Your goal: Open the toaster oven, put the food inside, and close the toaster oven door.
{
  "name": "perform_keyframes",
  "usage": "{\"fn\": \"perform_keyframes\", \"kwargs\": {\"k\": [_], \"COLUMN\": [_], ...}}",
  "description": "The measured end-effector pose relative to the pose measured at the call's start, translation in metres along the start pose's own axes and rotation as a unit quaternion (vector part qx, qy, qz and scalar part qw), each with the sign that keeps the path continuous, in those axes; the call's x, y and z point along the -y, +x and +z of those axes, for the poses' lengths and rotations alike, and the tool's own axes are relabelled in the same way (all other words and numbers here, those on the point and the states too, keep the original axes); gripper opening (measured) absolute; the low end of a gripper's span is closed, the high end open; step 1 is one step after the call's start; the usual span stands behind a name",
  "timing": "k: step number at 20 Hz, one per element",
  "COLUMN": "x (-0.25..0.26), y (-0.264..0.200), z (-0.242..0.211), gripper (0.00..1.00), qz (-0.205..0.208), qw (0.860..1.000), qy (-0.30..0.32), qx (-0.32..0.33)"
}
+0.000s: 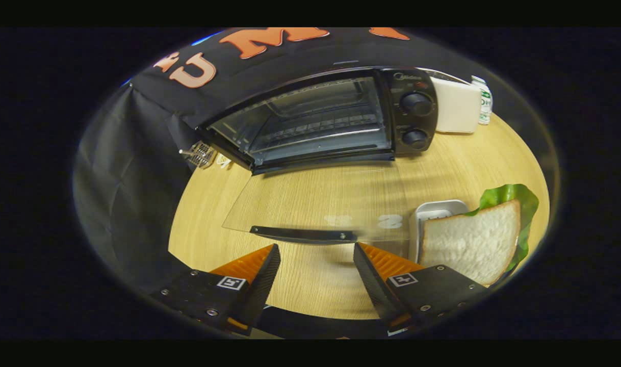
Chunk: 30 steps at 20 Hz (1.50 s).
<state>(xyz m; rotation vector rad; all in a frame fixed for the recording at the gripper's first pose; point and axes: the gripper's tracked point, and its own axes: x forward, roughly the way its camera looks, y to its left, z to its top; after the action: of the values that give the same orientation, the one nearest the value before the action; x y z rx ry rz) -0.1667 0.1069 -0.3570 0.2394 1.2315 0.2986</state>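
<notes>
Released jaws of the gripper [315, 255] hover empty over the counter [310, 290], the toaster oven [320, 120] beyond with its glass door [315, 204] down, the sandwich [473, 239] beside them.

The toaster oven [320, 120] stands at the far edge of the surface [310, 285], its door [315, 204] folded down flat towards the tongs [315, 255]; the bread slice [471, 242] lies on a tray [433, 211] at the right edge, right of the door; a box [457, 106] sits right of the oven, a bottle [485, 100] beyond it.
</notes>
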Motion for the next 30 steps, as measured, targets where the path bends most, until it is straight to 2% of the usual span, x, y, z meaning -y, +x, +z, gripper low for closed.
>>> {"fn": "perform_keyframes", "kwargs": {"k": [3,6,9,11,16,21,24,26,28,29,30], "x": [0.005,0.025,0.058,0.084,0.15,0.175,0.173,0.174,0.168,0.165,0.163], "y": [-0.028,-0.064,-0.093,-0.105,-0.106,-0.082,-0.072,-0.066,-0.063,-0.064,-0.058], "z": [0.002,0.014,0.035,0.047,0.038,0.025,0.019,0.015,0.013,0.013,0.013], "gripper": [0.86,0.88,0.96,0.98,0.98,0.98,0.97,0.93,0.8,0.66,0.58], "qz": [0.013,0.001,-0.034,-0.061,-0.124,-0.113,-0.087,-0.075,-0.054,-0.043,-0.037], "qw": [1.0,0.999,0.997,0.993,0.989,0.992,0.996,0.997,0.998,0.999,0.999], "qy": [-0.002,-0.013,-0.009,-0.006,0.004,0.023,0.012,0.007,0.018,0.02,0.019], "qx": [0.007,0.037,0.075,0.097,0.08,0.044,0.035,0.022,0.007,0.002,0.002]}}
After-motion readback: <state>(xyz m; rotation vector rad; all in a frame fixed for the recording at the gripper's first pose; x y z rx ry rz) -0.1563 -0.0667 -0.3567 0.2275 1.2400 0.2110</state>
